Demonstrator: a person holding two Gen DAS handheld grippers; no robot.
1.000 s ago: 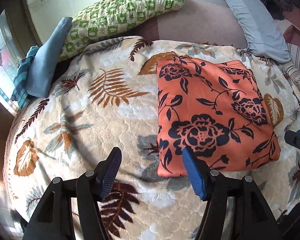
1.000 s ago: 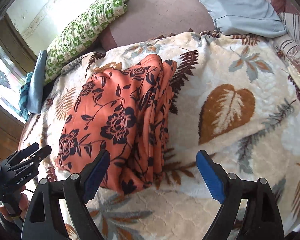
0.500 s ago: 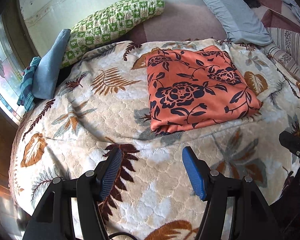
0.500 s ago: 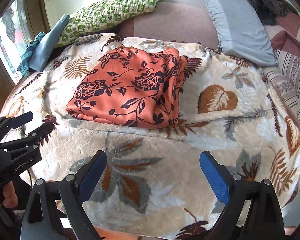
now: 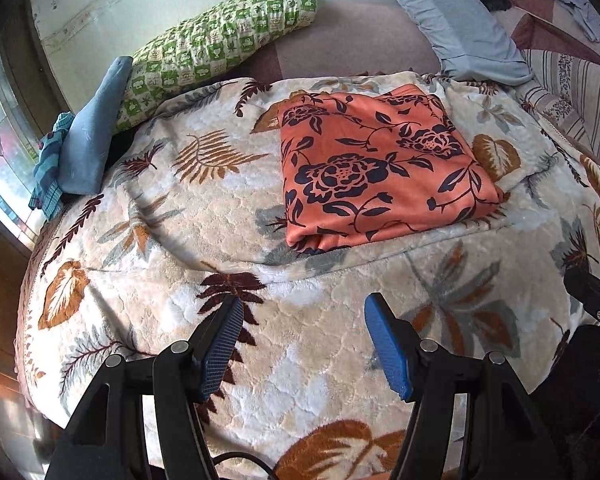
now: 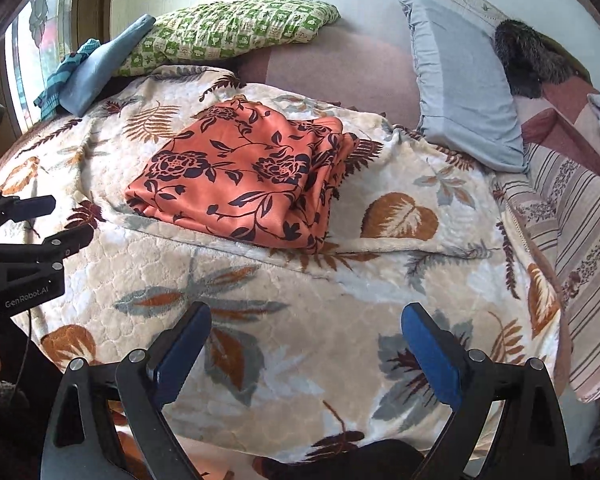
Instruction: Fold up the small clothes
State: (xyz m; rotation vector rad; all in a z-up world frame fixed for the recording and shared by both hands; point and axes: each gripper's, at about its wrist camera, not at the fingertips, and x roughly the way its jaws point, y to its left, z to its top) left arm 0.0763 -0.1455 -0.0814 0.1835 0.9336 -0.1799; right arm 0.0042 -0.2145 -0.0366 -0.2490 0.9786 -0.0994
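An orange cloth with a dark floral print (image 5: 380, 164) lies folded into a thick square on the leaf-patterned blanket (image 5: 172, 208); it also shows in the right wrist view (image 6: 244, 176). My left gripper (image 5: 302, 316) is open and empty, held well back from the cloth near the bed's front edge. My right gripper (image 6: 306, 324) is open and empty, also back from the cloth. The left gripper's body shows at the left of the right wrist view (image 6: 24, 248).
A green checked pillow (image 5: 216, 44) and a folded blue cloth (image 5: 90, 136) lie at the back left by the window. A grey-blue pillow (image 6: 464, 84) leans at the back right. A striped sheet (image 6: 576, 232) lies at the right.
Both grippers have pulled back from the folded cloth toward the bed's front edge and stayed open. The cloth lies as it did.
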